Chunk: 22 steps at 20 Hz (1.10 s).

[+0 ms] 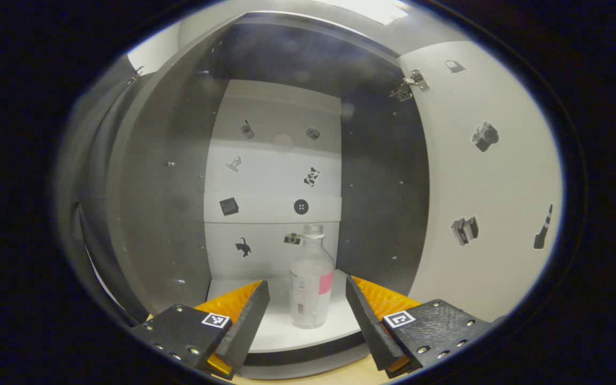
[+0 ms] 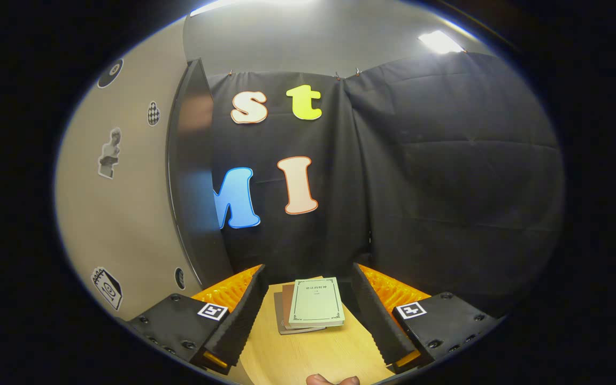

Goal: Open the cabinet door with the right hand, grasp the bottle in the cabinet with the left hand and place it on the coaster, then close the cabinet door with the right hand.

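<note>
One clear plastic bottle (image 1: pixel 312 283) is standing between the left gripper (image 1: pixel 308 315)'s wide-spread fingers; the right gripper (image 2: pixel 308 313) is gaping over two stacked books (image 2: pixel 310 305)

Left gripper view faces straight into the open cabinet (image 1: pixel 179 176), near its front edge. Right gripper view faces the booth wall over the surface (image 2: pixel 308 353), beside the cabinet door (image 2: pixel 193 176).
</note>
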Each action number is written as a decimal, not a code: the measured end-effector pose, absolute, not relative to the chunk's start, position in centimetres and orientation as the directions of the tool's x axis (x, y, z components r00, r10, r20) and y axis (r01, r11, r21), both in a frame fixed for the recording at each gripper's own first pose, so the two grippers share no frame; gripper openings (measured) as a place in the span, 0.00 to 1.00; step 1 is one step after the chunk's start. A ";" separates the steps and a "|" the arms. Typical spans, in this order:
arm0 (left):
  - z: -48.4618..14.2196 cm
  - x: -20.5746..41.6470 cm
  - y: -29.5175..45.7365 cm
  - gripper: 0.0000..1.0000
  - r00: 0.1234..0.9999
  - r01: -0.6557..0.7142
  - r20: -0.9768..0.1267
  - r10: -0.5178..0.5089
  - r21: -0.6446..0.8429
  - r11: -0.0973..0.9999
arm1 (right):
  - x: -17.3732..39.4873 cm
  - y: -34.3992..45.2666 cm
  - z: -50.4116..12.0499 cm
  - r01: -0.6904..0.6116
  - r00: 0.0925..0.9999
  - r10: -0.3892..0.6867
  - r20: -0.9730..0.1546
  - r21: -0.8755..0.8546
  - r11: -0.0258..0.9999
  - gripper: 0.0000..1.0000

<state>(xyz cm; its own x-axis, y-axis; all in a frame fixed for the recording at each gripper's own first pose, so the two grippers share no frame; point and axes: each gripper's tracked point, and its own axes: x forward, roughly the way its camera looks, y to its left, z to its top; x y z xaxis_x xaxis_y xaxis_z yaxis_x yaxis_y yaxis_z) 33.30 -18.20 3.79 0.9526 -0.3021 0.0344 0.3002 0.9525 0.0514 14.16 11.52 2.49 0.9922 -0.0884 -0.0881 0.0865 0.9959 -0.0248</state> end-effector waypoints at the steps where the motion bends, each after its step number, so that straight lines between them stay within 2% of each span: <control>1: 3.4 34.1 -18.5 0.87 0.951 0.306 0.028 -0.307 0.054 0.951 | 14.2 11.4 2.4 0.087 0.992 -0.089 -0.090 -0.029 0.996 0.98; 10: 1.8 38.8 -20.2 0.88 0.943 0.330 0.008 -0.332 0.091 0.939 | 15.6 11.2 1.2 0.074 0.986 -0.081 -0.144 -0.055 0.996 0.98; 11: 1.8 39.3 -20.3 0.87 0.943 0.330 0.009 -0.333 0.098 0.939 | 15.4 11.2 1.3 0.076 0.986 -0.083 -0.145 -0.057 0.996 0.94; 12: 1.8 39.5 -20.5 0.88 0.941 0.335 0.013 -0.338 0.103 0.937 | 15.3 11.1 1.3 0.079 0.986 -0.087 -0.143 -0.057 0.995 0.98; 19: 1.9 40.6 -21.2 0.88 0.931 0.358 0.032 -0.364 0.115 0.927 | 15.5 10.6 0.7 0.121 0.980 -0.126 -0.155 -0.042 0.992 0.98; 20: 1.9 40.6 -21.3 0.87 0.928 0.365 0.033 -0.371 0.111 0.924 | 15.5 10.7 0.6 0.121 0.980 -0.126 -0.157 -0.042 0.992 0.93; 21: 1.8 40.7 -21.4 0.88 0.925 0.373 0.034 -0.378 0.107 0.922 | 15.5 10.6 0.6 0.122 0.979 -0.127 -0.160 -0.041 0.992 0.93; 22: 1.8 40.7 -21.5 0.88 0.923 0.378 0.031 -0.382 0.105 0.920 | 15.4 10.7 0.5 0.124 0.978 -0.129 -0.164 -0.041 0.991 0.98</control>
